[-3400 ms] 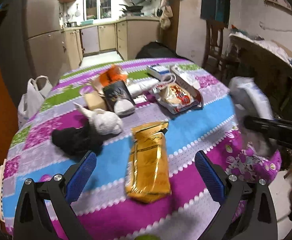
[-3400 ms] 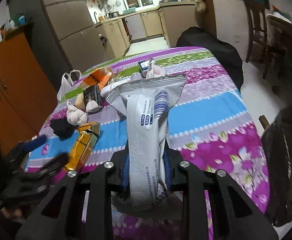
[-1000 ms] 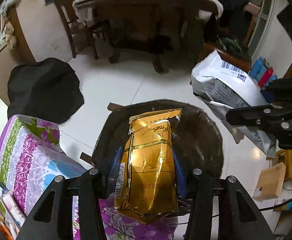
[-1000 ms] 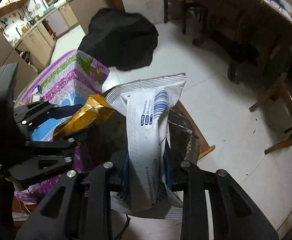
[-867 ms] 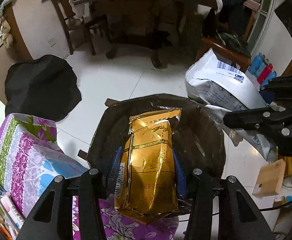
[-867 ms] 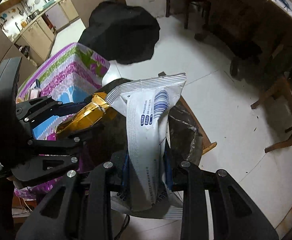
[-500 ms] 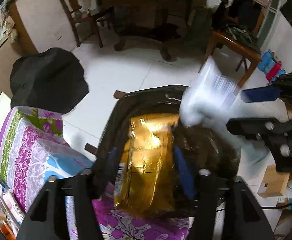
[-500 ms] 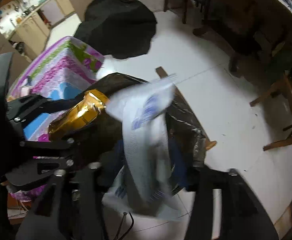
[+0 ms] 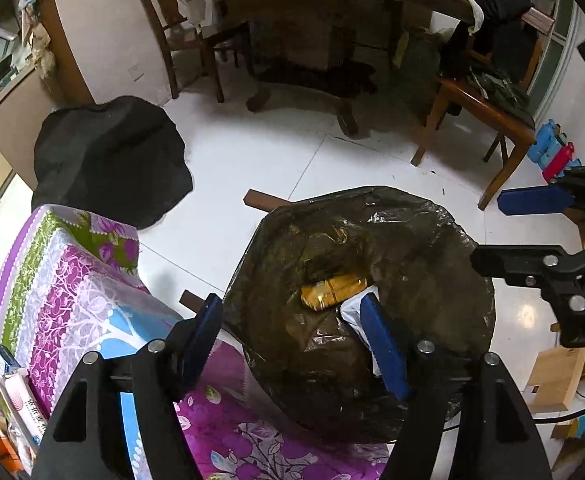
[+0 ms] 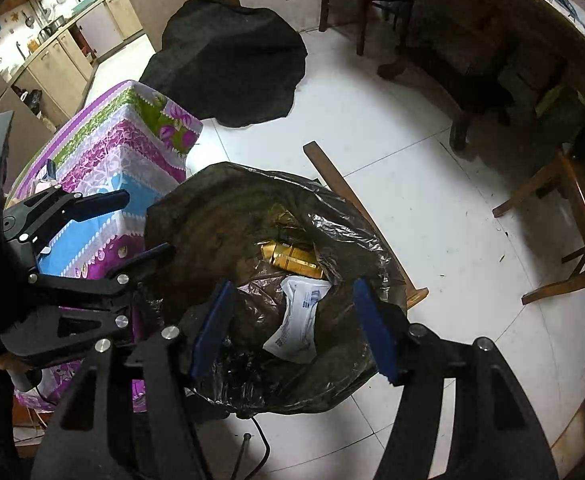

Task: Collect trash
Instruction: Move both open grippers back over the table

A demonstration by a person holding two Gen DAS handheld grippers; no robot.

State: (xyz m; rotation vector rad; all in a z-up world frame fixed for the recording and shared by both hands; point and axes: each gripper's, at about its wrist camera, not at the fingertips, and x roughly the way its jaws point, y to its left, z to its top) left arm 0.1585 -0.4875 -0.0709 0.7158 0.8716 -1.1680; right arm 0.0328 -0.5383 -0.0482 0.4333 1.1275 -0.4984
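A second ago each hand carried a packet clamped above the bag; now both packets lie inside the black trash bag (image 9: 432, 240), and both sets of jaws have just been opening, with nothing between them.

The left gripper (image 9: 296, 344) stands released over the near side of the bag's mouth, its blue pads apart and bare. The right gripper (image 10: 292, 332) is likewise released over the bag, pads spread and empty.

The gold packet (image 10: 292, 258) rests deep in the bag, lying flat; in the right wrist view its long axis runs from upper left to lower right, and in the left wrist view it lies nearly crosswise, with only one end showing past the folds of plastic. The white packet (image 10: 300, 316) lies just below the gold one in the right wrist view, touching or nearly touching it, tilted with one end pointing up toward the gold packet and the other down toward the camera.

In the right wrist view both packets sit below and between the spread right jaws, well clear of the pads. The bag stands on the white tiled floor (image 10: 432, 200) just beside the tabletop (image 10: 112, 168) with its flowered cloth.
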